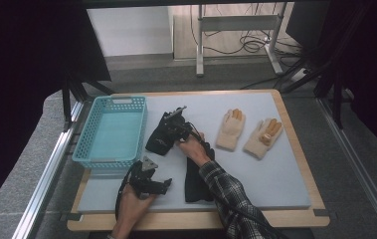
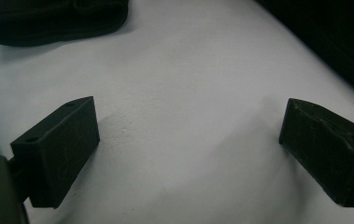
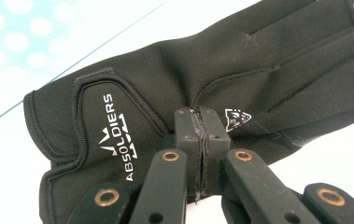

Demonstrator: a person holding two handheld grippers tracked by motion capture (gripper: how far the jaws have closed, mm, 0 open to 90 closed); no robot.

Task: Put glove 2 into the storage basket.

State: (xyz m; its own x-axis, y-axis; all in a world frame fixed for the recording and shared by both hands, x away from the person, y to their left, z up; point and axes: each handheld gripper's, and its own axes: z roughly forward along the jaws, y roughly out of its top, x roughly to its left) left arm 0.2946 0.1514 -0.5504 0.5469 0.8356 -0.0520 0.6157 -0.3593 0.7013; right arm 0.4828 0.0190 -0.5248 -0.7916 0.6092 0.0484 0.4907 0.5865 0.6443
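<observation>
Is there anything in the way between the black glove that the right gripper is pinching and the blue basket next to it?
Nothing visible: the black glove, pinched in the right gripper, lies right beside the blue basket, with bare mat between them.

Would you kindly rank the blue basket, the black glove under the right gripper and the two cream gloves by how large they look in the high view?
1. blue basket, clearly largest.
2. black glove, pinched by the right gripper, which covers part of it.
3. The left cream glove and right cream glove look alike; no ranking between them.
</observation>
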